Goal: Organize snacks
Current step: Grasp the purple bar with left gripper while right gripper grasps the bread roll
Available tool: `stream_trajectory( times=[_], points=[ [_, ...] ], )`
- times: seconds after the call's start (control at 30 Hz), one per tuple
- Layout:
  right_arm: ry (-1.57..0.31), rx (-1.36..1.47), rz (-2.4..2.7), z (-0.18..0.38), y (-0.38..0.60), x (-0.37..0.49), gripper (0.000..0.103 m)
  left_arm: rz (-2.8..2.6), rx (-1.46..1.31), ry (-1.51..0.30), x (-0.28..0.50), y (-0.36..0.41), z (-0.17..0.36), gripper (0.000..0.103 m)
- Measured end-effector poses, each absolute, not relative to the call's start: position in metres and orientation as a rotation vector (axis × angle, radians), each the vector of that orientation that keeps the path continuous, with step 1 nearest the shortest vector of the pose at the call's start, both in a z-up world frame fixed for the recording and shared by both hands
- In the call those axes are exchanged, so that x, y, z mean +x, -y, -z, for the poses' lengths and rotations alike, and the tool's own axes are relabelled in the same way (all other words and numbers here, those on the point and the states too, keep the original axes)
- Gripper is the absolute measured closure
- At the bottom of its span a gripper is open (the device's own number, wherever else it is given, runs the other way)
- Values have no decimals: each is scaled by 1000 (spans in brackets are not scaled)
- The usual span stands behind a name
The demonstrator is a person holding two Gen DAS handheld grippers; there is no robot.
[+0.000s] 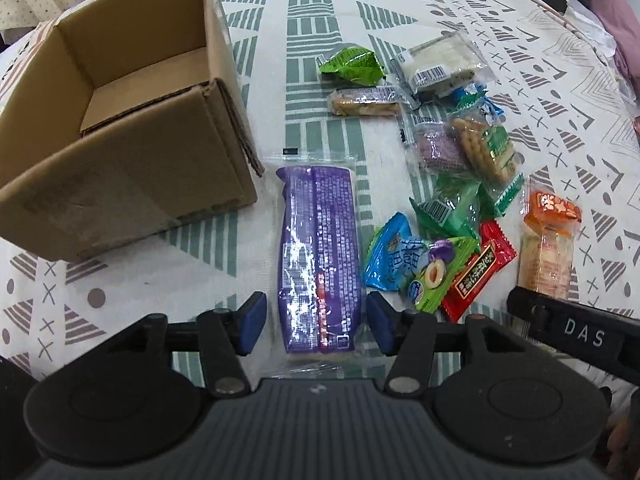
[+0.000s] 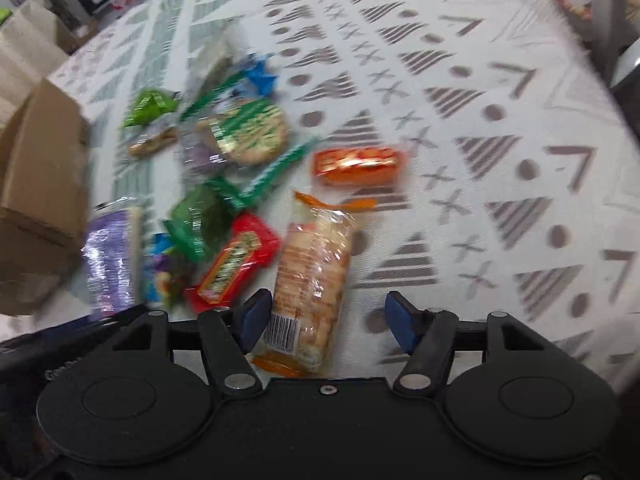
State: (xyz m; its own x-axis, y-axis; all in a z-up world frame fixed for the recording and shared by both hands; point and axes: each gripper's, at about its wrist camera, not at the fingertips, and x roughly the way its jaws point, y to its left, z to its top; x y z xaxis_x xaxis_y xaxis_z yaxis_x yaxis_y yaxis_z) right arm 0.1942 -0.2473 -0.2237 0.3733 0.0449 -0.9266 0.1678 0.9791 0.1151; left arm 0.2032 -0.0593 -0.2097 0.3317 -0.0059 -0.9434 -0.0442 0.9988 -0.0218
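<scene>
My left gripper (image 1: 316, 326) is open, its blue pads on either side of the near end of a long purple snack pack (image 1: 318, 256) lying on the tablecloth. An open, empty cardboard box (image 1: 120, 120) stands just left of it. My right gripper (image 2: 326, 326) is open around the near end of a clear orange-ended biscuit pack (image 2: 312, 280), which also shows in the left wrist view (image 1: 546, 248). Its left pad is next to the pack. The right wrist view is motion-blurred.
Several small snack packs lie in a loose pile right of the purple pack: a red one (image 1: 478, 276), a blue one (image 1: 386, 258), green ones (image 1: 352, 66), a white cake pack (image 1: 438, 64). An orange pack (image 2: 360, 166) lies apart. Patterned tablecloth (image 2: 500, 140) extends right.
</scene>
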Motion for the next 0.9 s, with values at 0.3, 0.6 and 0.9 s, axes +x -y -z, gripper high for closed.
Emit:
stream_trajectory(
  times=[0.3, 0.6, 0.9],
  points=[
    [-1190, 139, 45, 232, 237, 199, 57, -27, -77, -1227, 199, 56, 210, 69],
    [-1110, 198, -29, 218, 240, 189, 68, -18, -96, -1165, 189, 52, 186, 71],
    [-989, 292, -85, 194, 249, 184, 68, -23, -107, -1096, 178, 48, 154, 71]
  ],
)
